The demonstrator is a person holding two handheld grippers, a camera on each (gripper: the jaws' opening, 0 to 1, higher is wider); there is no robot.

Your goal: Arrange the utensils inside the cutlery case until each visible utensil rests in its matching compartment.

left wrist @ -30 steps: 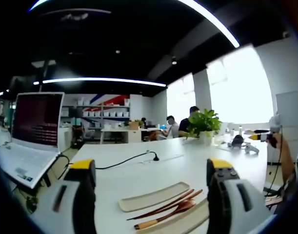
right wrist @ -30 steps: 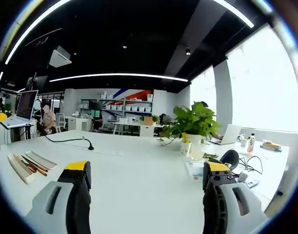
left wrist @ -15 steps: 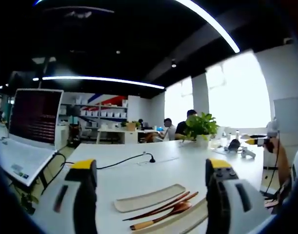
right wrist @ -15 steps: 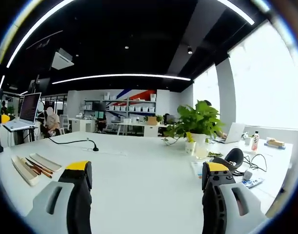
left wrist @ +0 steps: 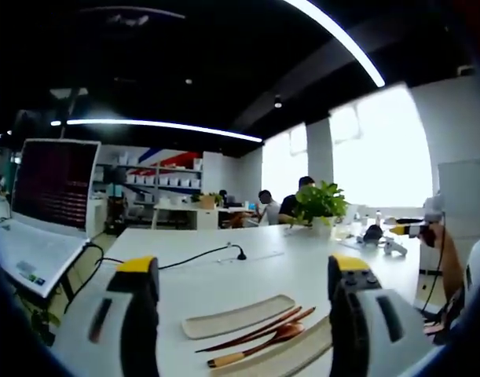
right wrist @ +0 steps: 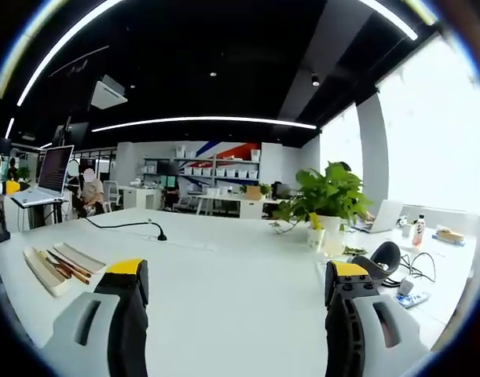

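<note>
Left gripper view: left hand-held gripper (left wrist: 243, 275) spread wide, holding nothing, poised over the white desk (left wrist: 224, 271). Just beyond the jaws, the wooden spoon (left wrist: 255, 345) and chopsticks (left wrist: 259, 330) lying loose on the desk between the two cream halves of the cutlery case (left wrist: 238, 316) (lid or base, hard to say). Slim, light, stiff, probably smooth; best pinched mid-shaft, across the narrow width. A laptop (left wrist: 43, 212) standing off to the side.

Right gripper view: right hand-held gripper (right wrist: 236, 275) likewise wide open and empty, well apart from the cutlery case (right wrist: 47, 271) and chopsticks (right wrist: 67, 267). Potted plant (right wrist: 326, 200) further along the desk (right wrist: 232, 259).
</note>
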